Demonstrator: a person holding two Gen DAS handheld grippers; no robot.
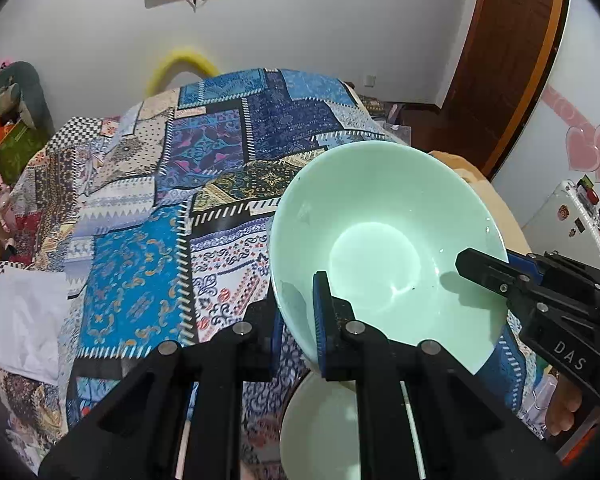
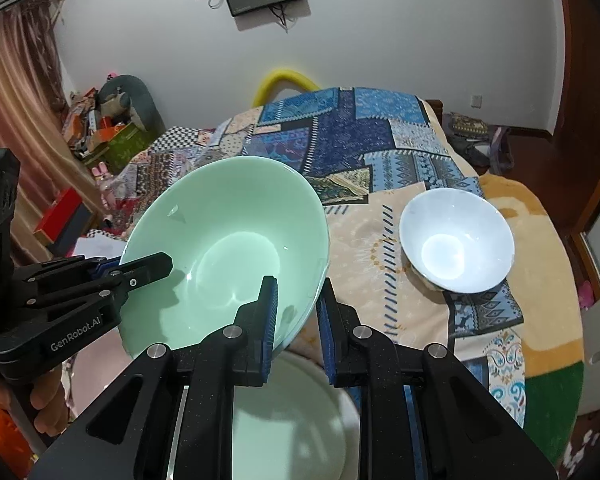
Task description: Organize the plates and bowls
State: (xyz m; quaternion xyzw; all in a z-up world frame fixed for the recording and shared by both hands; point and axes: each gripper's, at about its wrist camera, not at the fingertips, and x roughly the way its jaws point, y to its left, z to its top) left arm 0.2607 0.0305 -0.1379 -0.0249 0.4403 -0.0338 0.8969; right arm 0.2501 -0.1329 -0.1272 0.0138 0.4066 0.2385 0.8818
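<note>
A large mint-green bowl (image 1: 380,240) hangs tilted above the patchwork-covered table (image 1: 148,240), gripped from two sides. My left gripper (image 1: 300,308) is shut on its near rim, one finger inside the bowl and one outside. My right gripper (image 1: 488,264) is shut on the rim at the right. In the right wrist view the green bowl (image 2: 228,256) fills the middle, with my right gripper (image 2: 298,320) clamped on its near edge and my left gripper (image 2: 140,266) on its left edge. Below it lies a pale plate (image 2: 292,420), partly hidden. A white bowl (image 2: 456,240) sits on the cloth to the right.
The pale plate (image 1: 320,428) lies under the lifted bowl near the table's front edge. White paper (image 1: 24,320) lies at the left edge. Boxes and clutter (image 2: 108,132) stand beyond the table's left side. A fridge (image 1: 580,208) and a brown door (image 1: 508,60) are on the right.
</note>
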